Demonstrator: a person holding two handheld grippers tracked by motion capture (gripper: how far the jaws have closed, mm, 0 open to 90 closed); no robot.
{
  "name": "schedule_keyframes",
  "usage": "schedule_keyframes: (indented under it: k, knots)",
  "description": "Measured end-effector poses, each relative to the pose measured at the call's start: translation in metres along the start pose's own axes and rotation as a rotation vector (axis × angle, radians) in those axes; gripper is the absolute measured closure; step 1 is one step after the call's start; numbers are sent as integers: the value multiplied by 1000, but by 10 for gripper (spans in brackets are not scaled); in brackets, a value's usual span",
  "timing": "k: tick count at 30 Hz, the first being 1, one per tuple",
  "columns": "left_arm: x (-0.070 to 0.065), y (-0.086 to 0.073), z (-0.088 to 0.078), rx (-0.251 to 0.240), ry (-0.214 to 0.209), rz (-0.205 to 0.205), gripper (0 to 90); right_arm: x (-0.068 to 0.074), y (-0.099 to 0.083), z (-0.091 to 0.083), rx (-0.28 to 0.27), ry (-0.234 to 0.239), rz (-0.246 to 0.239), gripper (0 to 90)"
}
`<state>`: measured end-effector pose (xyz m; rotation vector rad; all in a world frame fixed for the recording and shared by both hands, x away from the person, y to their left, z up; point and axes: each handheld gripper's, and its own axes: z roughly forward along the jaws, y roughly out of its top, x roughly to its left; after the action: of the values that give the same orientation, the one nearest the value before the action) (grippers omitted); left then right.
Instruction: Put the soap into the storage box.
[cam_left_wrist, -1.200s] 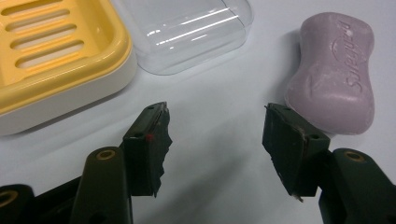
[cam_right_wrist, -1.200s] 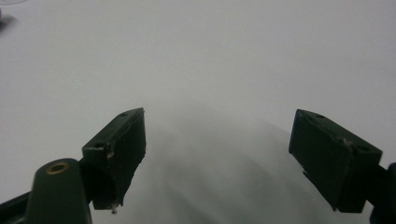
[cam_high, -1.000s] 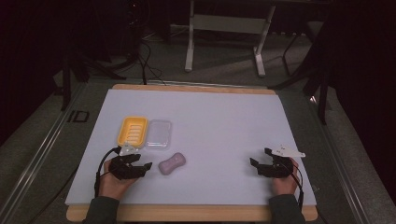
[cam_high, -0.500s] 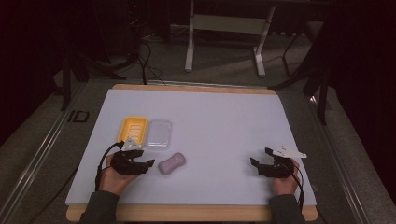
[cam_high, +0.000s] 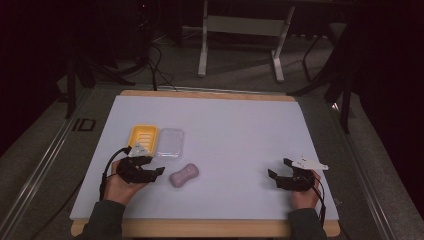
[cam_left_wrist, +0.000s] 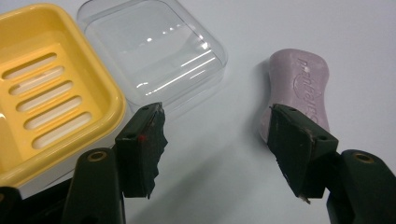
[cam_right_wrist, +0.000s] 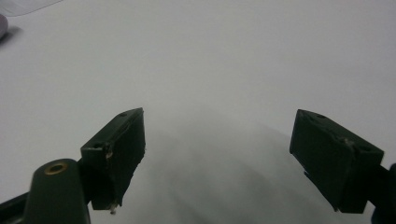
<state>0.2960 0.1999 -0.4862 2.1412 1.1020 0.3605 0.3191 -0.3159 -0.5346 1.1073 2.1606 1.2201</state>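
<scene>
Gripping target: pale purple waisted soap bar (cam_left_wrist: 299, 88), stiff, slippery; pinch its narrow middle.
Left gripper (cam_left_wrist: 217, 140): jaws just opening, empty.
Right gripper (cam_right_wrist: 233, 154): agape, empty.

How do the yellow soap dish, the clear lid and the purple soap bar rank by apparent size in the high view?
1. Yellow soap dish and clear lid: they look about alike, so neither ranks above the other.
2. Purple soap bar: clearly the smallest.
</scene>
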Motion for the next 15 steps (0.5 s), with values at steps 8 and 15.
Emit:
schedule_keyframes:
  k: [8,15]
  knots:
    - [2,4,0,26,-1,31,368,0,-1,-1,-16,0,-2,173]
    - [0,10,0,36,-9,53,367,0,0,-1,-16,0,-1,173]
